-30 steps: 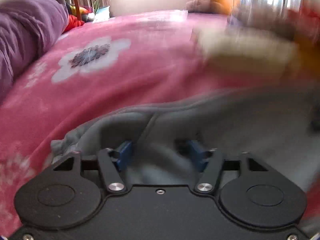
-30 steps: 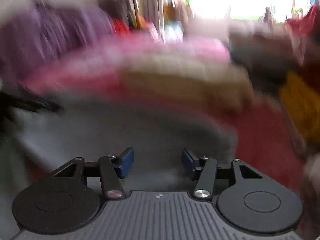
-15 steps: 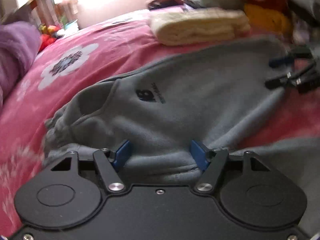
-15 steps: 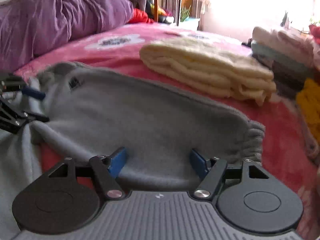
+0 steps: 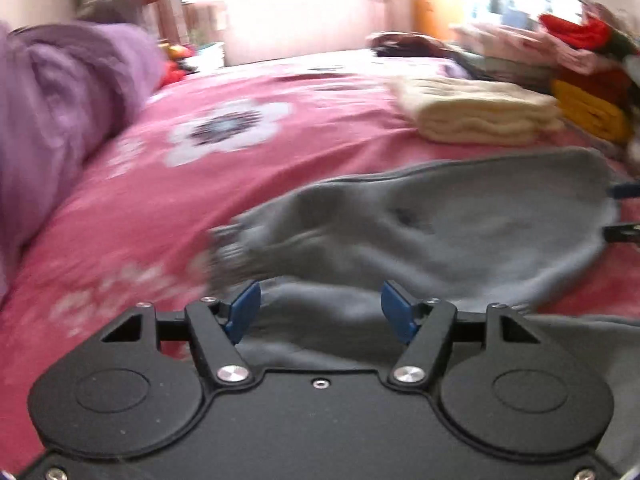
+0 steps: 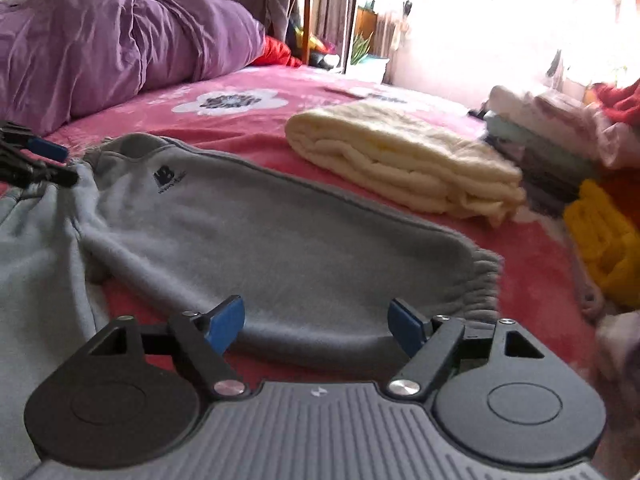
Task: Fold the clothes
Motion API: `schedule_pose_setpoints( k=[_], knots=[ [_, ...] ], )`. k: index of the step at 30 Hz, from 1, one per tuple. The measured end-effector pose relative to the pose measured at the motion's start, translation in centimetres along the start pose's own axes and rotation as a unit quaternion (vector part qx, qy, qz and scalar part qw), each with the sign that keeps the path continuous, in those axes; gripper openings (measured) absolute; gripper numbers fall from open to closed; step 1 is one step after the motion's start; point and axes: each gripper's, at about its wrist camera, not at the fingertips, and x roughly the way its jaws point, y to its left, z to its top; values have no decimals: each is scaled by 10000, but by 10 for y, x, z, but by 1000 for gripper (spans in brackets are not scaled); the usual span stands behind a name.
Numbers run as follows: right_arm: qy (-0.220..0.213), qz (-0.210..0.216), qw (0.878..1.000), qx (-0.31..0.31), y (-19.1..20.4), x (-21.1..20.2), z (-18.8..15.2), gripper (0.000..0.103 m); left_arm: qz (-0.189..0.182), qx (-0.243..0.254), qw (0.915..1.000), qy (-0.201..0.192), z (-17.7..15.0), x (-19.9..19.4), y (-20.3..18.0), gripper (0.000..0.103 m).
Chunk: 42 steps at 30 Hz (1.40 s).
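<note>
Right wrist view shows the grey sweatpants (image 6: pixel 280 240) spread on the pink flowered bed (image 6: pixel 248 120), one leg lying flat across it, cuff toward the right, small logo near the waist end. The right gripper (image 6: pixel 318 324) hangs just short of that leg's near edge, jaws spread wide and holding nothing. The left gripper (image 5: pixel 322 306) is likewise wide apart and empty, over the waist end of the same trousers (image 5: pixel 460 236), though its view is blurred. I'd judge the folding of this garment barely begun: it lies laid out, no clean crease made, and the other leg bunches loosely at the left. A folded cream blanket (image 6: pixel 400 160) sits finished just beyond. Stacked clothes (image 6: pixel 560 144) crowd the right side, a purple duvet (image 6: pixel 120 48) the left, leaving limited room.
</note>
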Motion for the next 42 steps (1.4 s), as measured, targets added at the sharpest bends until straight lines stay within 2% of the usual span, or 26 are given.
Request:
schedule_pose_setpoints(
  k=[5, 7, 11, 14, 17, 19, 21, 23, 26, 30, 31, 34, 35, 39, 42],
  knots=[
    [-487, -114, 9982, -327, 20, -44, 0, 72, 287, -13, 9981, -539, -16, -38, 24, 66],
    [-725, -143, 9956, -583, 35, -65, -1, 71, 513, 75, 9961, -719, -26, -58, 27, 66],
    [-974, -16, 9887, -1144, 74, -112, -33, 67, 1025, 282, 9907, -846, -46, -84, 35, 66],
    [-976, 106, 9830, -1553, 103, -142, -60, 67, 1383, 587, 9842, -932, -64, -103, 37, 66],
    [-1022, 276, 9753, -1937, 129, -170, -84, 67, 1684, 1241, 9737, -906, -84, -114, 32, 66],
    [-1024, 272, 9680, -2276, 143, -185, -97, 67, 1697, 1617, 9691, -766, -93, -117, 31, 66],
    [-915, 217, 9632, -2517, 152, -194, -108, 70, 1534, 1862, 9675, -752, -99, -118, 32, 66],
    [-785, 188, 9589, -2721, 161, -200, -121, 70, 1204, 2201, 9657, -673, -106, -119, 30, 66],
    [-527, 84, 9517, -3024, 170, -202, -141, 69, 1124, 3168, 9406, -466, -120, -115, 23, 63],
    [-364, -204, 9428, -3307, 174, -199, -156, 69, 979, 4072, 9067, -498, -133, -111, 13, 62],
    [-351, -270, 9409, -3359, 174, -198, -159, 69, 965, 4300, 8962, -505, -136, -110, 11, 62],
    [-412, -427, 9372, -3436, 171, -197, -162, 67, 1005, 5105, 8526, -479, -145, -104, 2, 62],
    [-372, -468, 9365, -3455, 170, -195, -163, 64, 1010, 5296, 8406, -513, -147, -102, 1, 62],
    [-531, -539, 9327, -3527, 166, -189, -166, 53, 1023, 5719, 8119, -582, -149, -91, 3, 58],
    [-528, -537, 9284, -3638, 168, -180, -169, 53, 1006, 6074, 7848, -704, -153, -84, 2, 58]
  ],
)
